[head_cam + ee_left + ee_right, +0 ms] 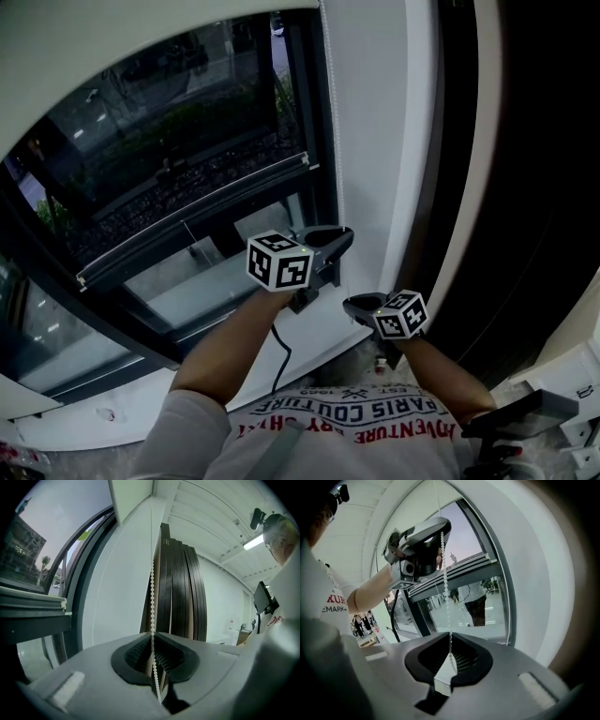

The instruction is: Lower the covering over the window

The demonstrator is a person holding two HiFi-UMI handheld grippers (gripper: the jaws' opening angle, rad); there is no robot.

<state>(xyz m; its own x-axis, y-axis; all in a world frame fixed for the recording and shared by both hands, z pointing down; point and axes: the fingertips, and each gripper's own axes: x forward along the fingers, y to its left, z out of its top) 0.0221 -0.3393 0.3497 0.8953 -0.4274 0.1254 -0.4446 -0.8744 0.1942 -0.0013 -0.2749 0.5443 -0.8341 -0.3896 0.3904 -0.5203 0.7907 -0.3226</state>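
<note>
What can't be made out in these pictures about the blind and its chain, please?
Whether anything hangs above the bottom rail: head view too dark.
Top of the bead chain: too thin, left gripper view.
Chain's lower end: hidden behind the right gripper, right gripper view.

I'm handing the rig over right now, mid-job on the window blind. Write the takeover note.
Left hand-held gripper: shut on the bead chain, upper grip.
Right hand-held gripper: shut on the same chain, just below the left one.
Bottom bar: hangs partway down the window; the glass under it is uncovered.
Done: both grips set, bar partly down.
Left: likely pull the chain hand over hand until the bar reaches the window's bottom.
</note>
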